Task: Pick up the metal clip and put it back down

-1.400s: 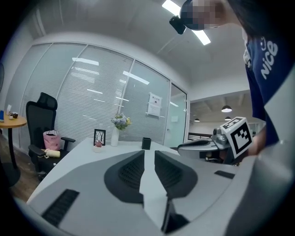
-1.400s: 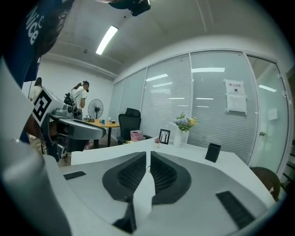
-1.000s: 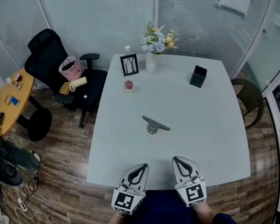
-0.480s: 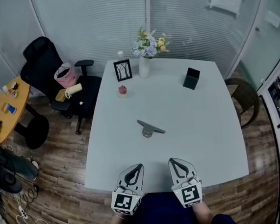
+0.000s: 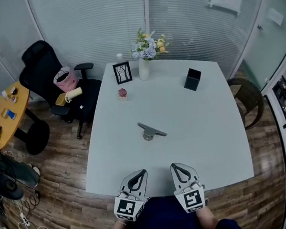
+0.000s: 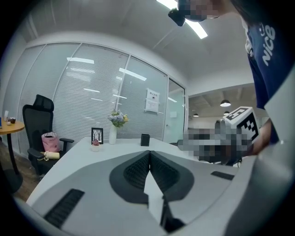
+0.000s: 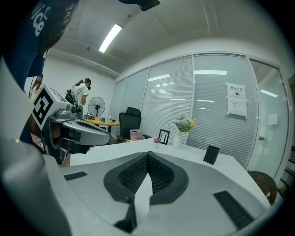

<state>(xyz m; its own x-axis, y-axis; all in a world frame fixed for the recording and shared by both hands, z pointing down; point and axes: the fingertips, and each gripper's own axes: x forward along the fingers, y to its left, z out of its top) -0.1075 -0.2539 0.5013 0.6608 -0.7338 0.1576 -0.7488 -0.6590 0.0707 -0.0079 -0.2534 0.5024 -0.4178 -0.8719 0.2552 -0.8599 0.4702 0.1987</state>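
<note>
Metal clip (image 5: 151, 131) lies at the middle of the white table (image 5: 210, 130); only the head view shows it. Left gripper (image 5: 140, 174) and right gripper (image 5: 178, 167), both clenched and empty, are at the table's near edge, unmoved since before, like the clip.

Shiny metal clip (image 5: 151, 131), matt white table (image 5: 210, 130)

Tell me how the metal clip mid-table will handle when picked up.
The metal clip looks rigid, so it probably won't flex. Its sheen suggests it may slip. Lying low on the table, it seems unlikely to roll.
</note>
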